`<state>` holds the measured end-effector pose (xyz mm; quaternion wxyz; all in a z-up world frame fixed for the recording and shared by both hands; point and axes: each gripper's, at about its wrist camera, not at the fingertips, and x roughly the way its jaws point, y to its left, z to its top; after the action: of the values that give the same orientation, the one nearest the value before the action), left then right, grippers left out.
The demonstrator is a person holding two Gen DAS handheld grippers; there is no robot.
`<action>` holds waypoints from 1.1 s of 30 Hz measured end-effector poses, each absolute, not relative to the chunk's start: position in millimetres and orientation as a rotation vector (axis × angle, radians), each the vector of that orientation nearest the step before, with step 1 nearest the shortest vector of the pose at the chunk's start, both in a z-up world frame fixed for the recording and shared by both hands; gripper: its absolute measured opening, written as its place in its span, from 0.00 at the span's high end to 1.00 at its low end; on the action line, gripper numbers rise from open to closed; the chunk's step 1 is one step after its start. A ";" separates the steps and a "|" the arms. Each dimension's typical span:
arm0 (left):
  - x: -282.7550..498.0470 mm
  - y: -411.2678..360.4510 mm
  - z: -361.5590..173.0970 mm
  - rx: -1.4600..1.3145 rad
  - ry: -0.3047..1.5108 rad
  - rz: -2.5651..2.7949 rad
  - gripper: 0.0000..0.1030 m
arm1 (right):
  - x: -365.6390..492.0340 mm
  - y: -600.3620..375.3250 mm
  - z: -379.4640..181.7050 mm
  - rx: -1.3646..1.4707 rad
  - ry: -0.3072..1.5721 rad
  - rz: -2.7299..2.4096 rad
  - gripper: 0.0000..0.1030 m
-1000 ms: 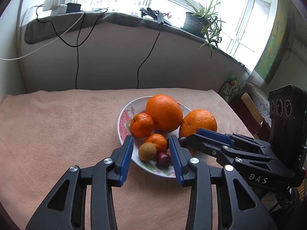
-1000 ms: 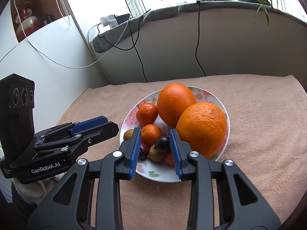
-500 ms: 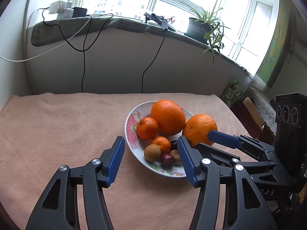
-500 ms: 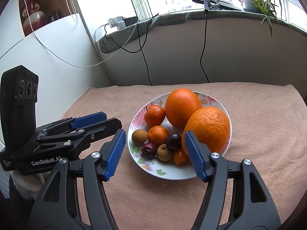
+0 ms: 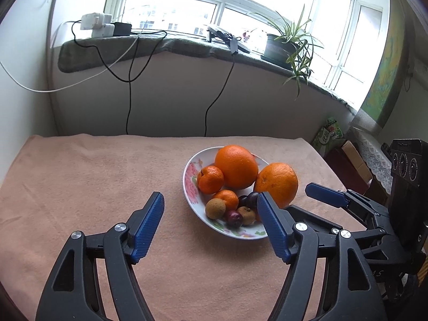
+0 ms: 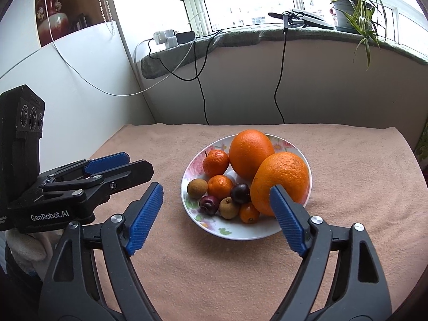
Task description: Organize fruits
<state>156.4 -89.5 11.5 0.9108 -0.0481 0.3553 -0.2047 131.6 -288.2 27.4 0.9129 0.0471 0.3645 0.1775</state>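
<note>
We've got the left hand-held gripper (image 5: 210,223) spread wide, nothing btwn its blue pads (image 5: 147,226), hovering over the desk (image 5: 80,176) just short of the plate (image 5: 188,187). Its right pad sits in front of the plate's near-right edge in the left wrist view; can't tell contact.

Right hand-held gripper (image 6: 215,214) also wide open, empty, pointed at the plate (image 6: 240,234) from the near side. Its right pad (image 6: 287,220) overlaps the near big orange (image 6: 283,179) in view; touching or not, can't tell.

Each gripper shows in the other's cam: right one (image 5: 329,198) at right edge of the left view, left one (image 6: 112,167) at left edge of the right view, both close to the plate.

Fruit all on the floral white plate, center of desk w/ peach cloth:
- far big orange (image 6: 251,152) at back, touching the near big orange
- mandarin (image 6: 216,162) left of far orange, 2nd mandarin (image 6: 220,186) in front of it
- brown round fruit (image 6: 197,188) at left rim
- 2 dark plums (image 6: 240,193) (image 6: 208,205), mid-front
- 2nd brown fruit (image 6: 229,207) and a tiny orange fruit (image 6: 248,213) at front

Beyond the desk: windowsill (image 5: 187,45) w/ chargers (image 5: 97,24), cables hanging down, potted plant (image 5: 283,45) at right.
</note>
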 end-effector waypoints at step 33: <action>92.2 -67.0 39.0 -0.061 0.633 -0.303 0.22 | 88.0 -310.7 60.8 0.029 0.682 0.075 0.08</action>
<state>92.2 -67.0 39.0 0.9387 -0.0301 0.3098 -0.1483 88.0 -310.7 60.8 0.9416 0.0140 0.3345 0.0370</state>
